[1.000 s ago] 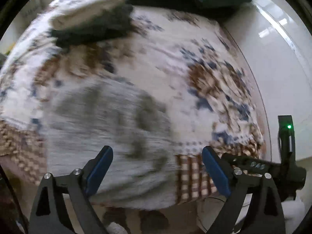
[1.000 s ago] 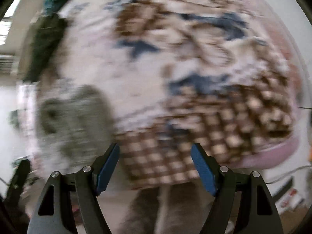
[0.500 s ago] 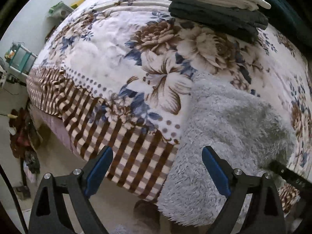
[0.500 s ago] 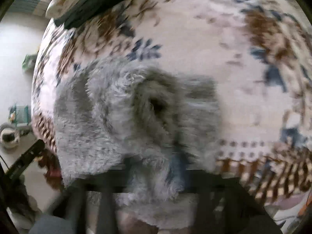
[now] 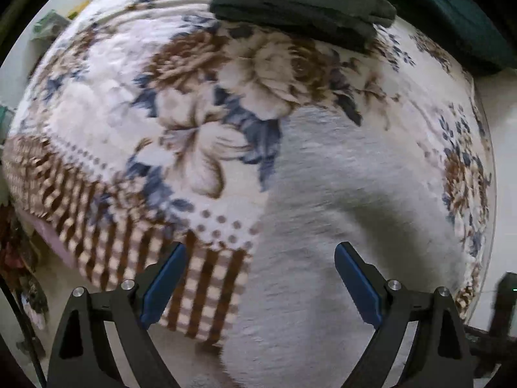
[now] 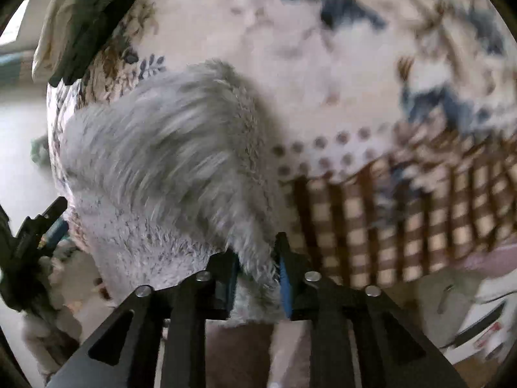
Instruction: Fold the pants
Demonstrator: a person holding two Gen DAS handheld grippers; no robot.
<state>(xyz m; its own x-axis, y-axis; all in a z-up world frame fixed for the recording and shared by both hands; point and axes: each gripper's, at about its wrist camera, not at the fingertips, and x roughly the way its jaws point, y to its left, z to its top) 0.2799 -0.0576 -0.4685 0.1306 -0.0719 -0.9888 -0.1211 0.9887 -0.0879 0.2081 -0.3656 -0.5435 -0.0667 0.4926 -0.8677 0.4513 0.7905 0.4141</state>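
The pants (image 5: pixel 339 213), grey and fluffy, lie on the flowered blanket (image 5: pixel 181 103) at the near edge of the bed, one end hanging over the checked border. The right gripper (image 6: pixel 258 278) is closed tight on the fuzzy hem, while the left gripper (image 5: pixel 260 278) is spread wide above the fabric, holding nothing. A pile of folded clothes (image 5: pixel 300 3) sits at the far side.

The fluffy grey pants (image 5: pixel 339 213) lie bunched in a soft heap at the bed's near edge, spreading ahead and to the right of the left gripper (image 5: pixel 260 278), their lower edge pinched between the right gripper (image 6: pixel 258 278)'s blue pads
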